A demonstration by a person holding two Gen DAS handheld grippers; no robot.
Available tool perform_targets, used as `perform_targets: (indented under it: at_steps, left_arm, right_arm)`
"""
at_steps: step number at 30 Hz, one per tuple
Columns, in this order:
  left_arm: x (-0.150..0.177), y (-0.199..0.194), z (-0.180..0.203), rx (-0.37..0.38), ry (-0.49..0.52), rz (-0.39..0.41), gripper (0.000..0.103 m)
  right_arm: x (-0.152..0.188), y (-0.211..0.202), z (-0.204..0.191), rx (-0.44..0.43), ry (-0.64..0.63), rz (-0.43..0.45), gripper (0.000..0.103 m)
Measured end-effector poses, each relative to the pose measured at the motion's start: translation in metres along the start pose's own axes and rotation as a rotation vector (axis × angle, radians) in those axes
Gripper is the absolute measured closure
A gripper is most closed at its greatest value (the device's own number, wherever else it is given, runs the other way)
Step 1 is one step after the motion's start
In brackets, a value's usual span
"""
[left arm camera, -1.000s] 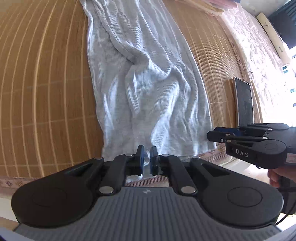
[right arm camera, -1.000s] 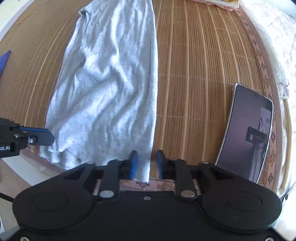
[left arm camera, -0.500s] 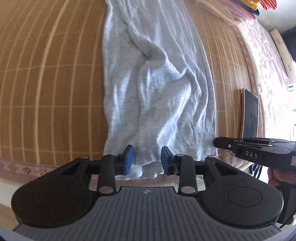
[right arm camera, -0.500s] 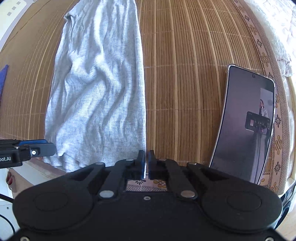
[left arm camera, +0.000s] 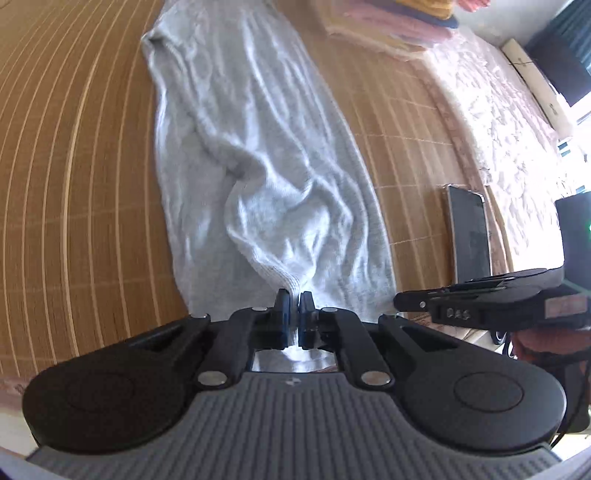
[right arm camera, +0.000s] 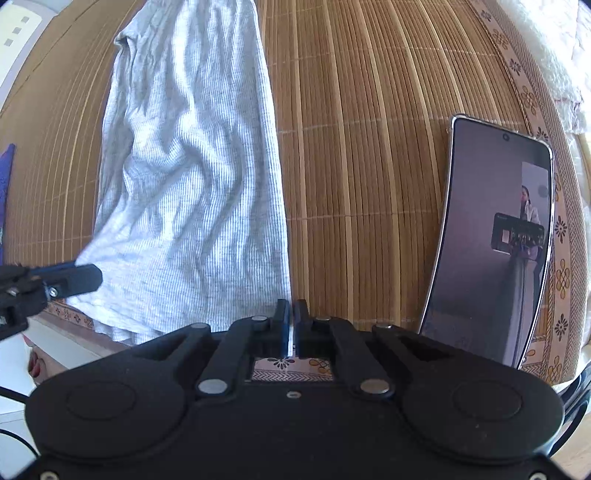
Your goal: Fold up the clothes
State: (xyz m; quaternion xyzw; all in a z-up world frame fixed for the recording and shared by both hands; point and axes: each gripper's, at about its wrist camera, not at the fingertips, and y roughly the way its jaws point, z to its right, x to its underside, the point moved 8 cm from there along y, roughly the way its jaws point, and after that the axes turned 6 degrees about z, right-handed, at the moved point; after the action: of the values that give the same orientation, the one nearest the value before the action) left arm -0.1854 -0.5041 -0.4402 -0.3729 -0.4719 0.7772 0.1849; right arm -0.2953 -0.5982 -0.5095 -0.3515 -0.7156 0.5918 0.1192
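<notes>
A light grey ribbed garment (left arm camera: 266,177) lies lengthwise on a bamboo mat (left arm camera: 74,184), wrinkled in the middle. My left gripper (left arm camera: 294,295) is shut on its near hem, and the cloth rises in a small peak into the pads. In the right wrist view the same garment (right arm camera: 192,184) fills the left half. My right gripper (right arm camera: 293,306) is shut at the garment's near right corner, with a thin pale strip of the edge between its pads. The right gripper (left arm camera: 399,301) also shows from the side in the left view, and the left gripper (right arm camera: 92,275) in the right view.
A dark-screened phone (right arm camera: 491,240) lies on the mat to the right of the garment, close to the mat's patterned border (right arm camera: 561,229). A stack of folded clothes (left arm camera: 391,22) sits at the far end. A pale quilt (left arm camera: 498,110) runs along the right side.
The left jaws opened wide over the hem, then closed on it and lifted it slightly. The right jaws closed at the garment's right corner after shifting along the near edge.
</notes>
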Motion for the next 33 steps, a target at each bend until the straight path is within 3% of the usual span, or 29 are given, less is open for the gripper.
perform_targets:
  at_steps: [5,11,15,16,20,24,30,33]
  left_arm:
    - [-0.009,-0.016,0.000,0.008,-0.001,0.035,0.098]
    - [-0.021,-0.056,-0.009,0.016,0.007,0.061,0.099]
    - [-0.033,-0.070,-0.020,0.049,-0.108,0.062,0.099]
    - [-0.035,-0.072,-0.023,0.058,-0.136,0.063,0.099]
    - [-0.045,-0.076,-0.031,0.073,-0.198,0.076,0.099]
    - [-0.049,-0.074,-0.039,0.090,-0.252,0.078,0.099]
    - [-0.054,-0.070,-0.041,0.081,-0.237,0.085,0.099]
    - [-0.055,-0.070,-0.041,0.082,-0.228,0.082,0.099]
  right_arm:
    - [0.006,-0.012,-0.006,0.041,-0.075,0.050,0.102]
    - [-0.008,-0.064,-0.005,-0.008,-0.019,0.159,0.102]
    - [-0.027,-0.099,-0.020,-0.083,0.035,0.179,0.102]
    - [-0.026,-0.095,-0.023,-0.088,0.042,0.176,0.102]
    - [-0.020,-0.047,-0.046,-0.162,0.128,0.090,0.068]
    - [0.008,-0.029,-0.073,-0.163,0.090,0.056,0.052]
    - [0.020,-0.020,-0.097,-0.167,0.073,0.094,0.049]
    - [0.016,-0.020,-0.097,-0.191,0.118,0.104,0.059]
